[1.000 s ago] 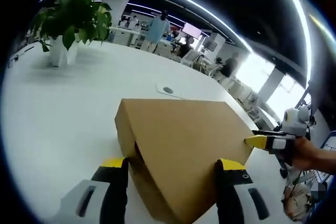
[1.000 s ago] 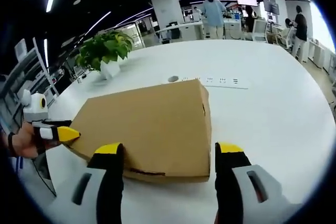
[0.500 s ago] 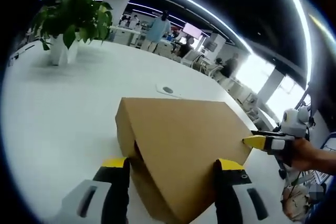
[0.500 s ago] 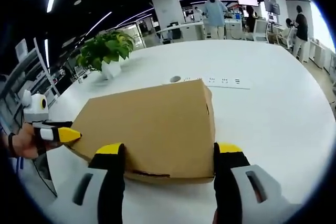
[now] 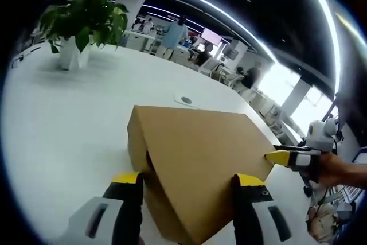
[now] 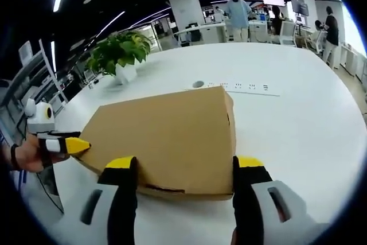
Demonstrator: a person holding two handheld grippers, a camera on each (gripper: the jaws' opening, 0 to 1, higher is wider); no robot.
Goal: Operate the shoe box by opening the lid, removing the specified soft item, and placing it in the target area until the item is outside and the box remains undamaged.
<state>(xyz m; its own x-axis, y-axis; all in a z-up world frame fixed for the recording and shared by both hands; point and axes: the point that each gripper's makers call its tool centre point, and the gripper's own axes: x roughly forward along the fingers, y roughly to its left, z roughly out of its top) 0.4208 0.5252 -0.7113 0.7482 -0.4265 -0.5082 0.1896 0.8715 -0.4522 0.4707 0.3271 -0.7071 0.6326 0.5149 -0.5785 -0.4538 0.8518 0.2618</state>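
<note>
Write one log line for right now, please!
shoe box: lid shut, on white table | left claw: open at box | right claw: open at box

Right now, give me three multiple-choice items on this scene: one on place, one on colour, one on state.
1. Where does the potted plant stand?
A. on the shoe box
B. on the white table, beyond the box
C. on the floor

2. What colour are the claw tips?
A. yellow
B. red
C. green

3. What state is the shoe box in?
A. lid off
B. crushed
C. lid closed

Answers: 1 B, the plant sits on the tabletop past the box. 2 A, the right claw and left claw have yellow tips. 3 C, the lid lies flat on top.
</note>
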